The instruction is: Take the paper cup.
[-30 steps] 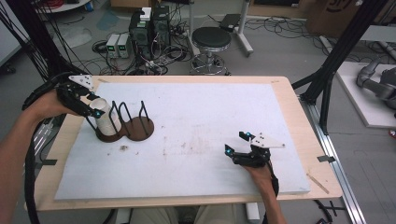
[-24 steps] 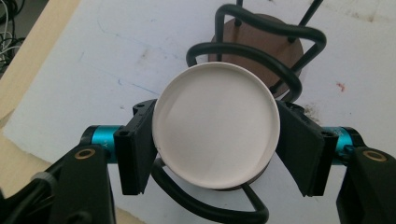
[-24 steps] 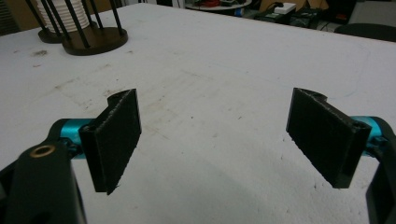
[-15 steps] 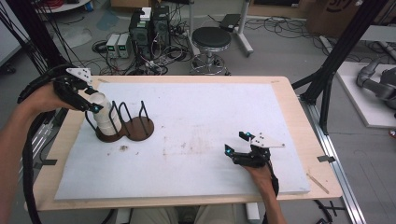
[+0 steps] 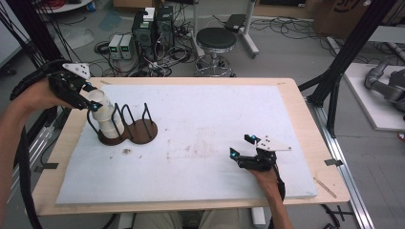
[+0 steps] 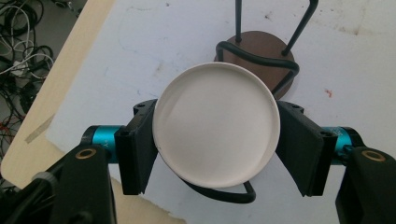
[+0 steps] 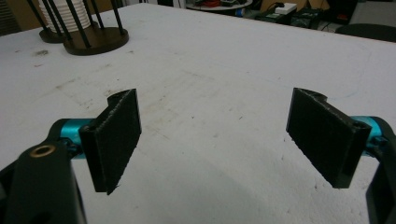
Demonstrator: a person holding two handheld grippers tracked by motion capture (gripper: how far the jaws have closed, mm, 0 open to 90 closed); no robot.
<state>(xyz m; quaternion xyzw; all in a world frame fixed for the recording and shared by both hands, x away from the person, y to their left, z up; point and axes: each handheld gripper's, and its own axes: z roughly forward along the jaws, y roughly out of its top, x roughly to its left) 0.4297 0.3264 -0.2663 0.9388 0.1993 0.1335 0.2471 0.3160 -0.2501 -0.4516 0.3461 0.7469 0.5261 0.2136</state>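
Left claw [image 6: 215, 144] pinching the top white cup [image 6: 215, 123] of a stack in the wire rack [image 5: 128, 125]; neighbouring rack bay bare; right claw [image 7: 219, 140] spread over the worktop [image 5: 215, 124]

My left tongs [image 5: 93, 98] and right tongs [image 5: 241, 146] are matte black, each topped with a grey three-cornered plate. The jaws are flat black pads with a rough, felt-like face, carried on teal metal sleeves (a brass-coloured screw ring sits below each). Black cables trail back along my forearms, which are bare, with no sleeves.
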